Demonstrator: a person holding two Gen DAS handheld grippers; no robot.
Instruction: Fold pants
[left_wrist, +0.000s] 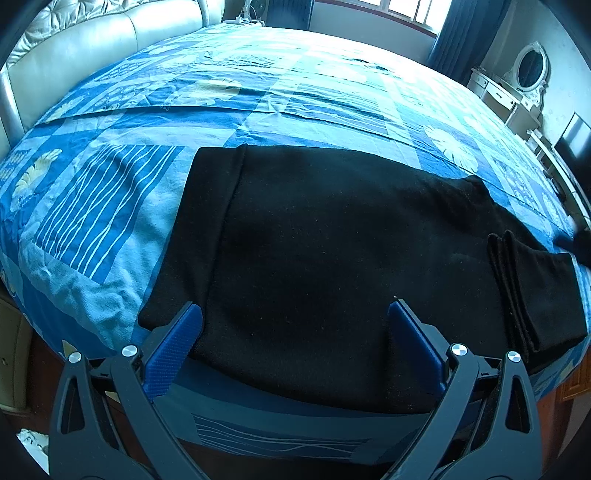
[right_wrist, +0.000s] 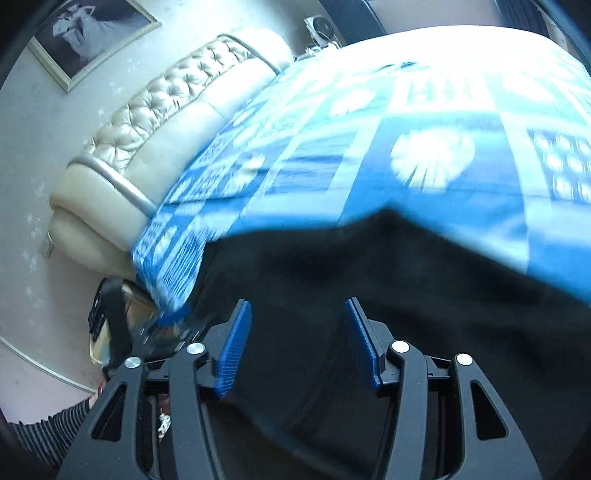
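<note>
Black pants lie flat near the front edge of the bed, on a blue patterned bedspread. A seamed band runs down their left end, and a folded layer lies on top at the right end. My left gripper hovers over the near part of the pants, jaws wide apart and holding nothing. In the blurred right wrist view, my right gripper stands open above the pants, its blue pads clear of the fabric.
A padded cream headboard runs along the bed's left side. A white dressing table with an oval mirror and a dark screen stand to the right. In the right wrist view, a striped sleeve is at the lower left.
</note>
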